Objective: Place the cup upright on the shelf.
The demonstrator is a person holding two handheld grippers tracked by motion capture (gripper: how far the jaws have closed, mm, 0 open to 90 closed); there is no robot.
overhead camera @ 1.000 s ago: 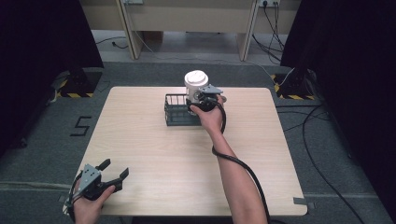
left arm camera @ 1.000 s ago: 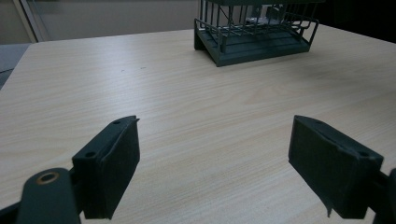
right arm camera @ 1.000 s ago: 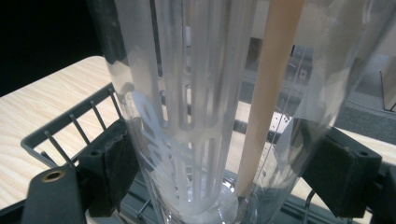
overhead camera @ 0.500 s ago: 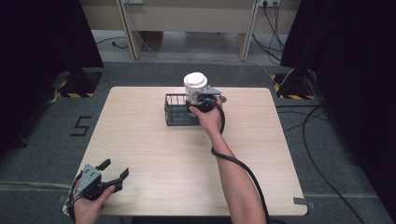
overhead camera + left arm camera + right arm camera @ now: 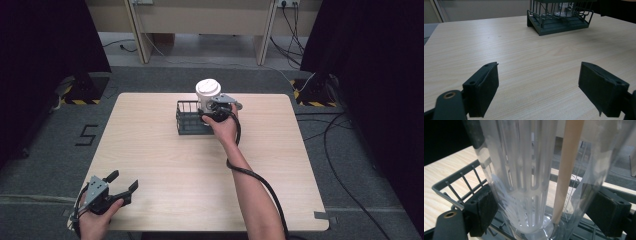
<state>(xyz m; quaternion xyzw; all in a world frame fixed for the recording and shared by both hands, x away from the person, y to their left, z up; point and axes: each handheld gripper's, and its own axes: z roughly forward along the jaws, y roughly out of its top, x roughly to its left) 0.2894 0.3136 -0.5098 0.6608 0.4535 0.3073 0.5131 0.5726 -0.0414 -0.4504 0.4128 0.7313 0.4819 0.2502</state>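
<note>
A clear plastic bottle (image 5: 208, 95) with a white lid stands upright in the right end of a dark wire rack (image 5: 189, 122) at the table's far middle. In the right gripper view the bottle (image 5: 524, 170) shows a white slotted insert and a beige rod inside. My right gripper (image 5: 216, 109) reaches in from the near side with a jaw on each side of the bottle's lower wall. Its jaws have just been opening; the pads (image 5: 484, 212) sit close beside the wall without squeezing it. My left gripper (image 5: 124, 180) rests open at the near left corner with nothing between its jaws.
The light wooden table (image 5: 165, 165) stretches bare between my left gripper (image 5: 539, 85) and the rack (image 5: 559, 23). The rack's wire wall (image 5: 459, 182) rises just beside my right jaws. Black cables trail over the floor at the right.
Neither hand has moved and the bottle stands as before in the rack. The widening of the right jaws is too small to make out from above.
</note>
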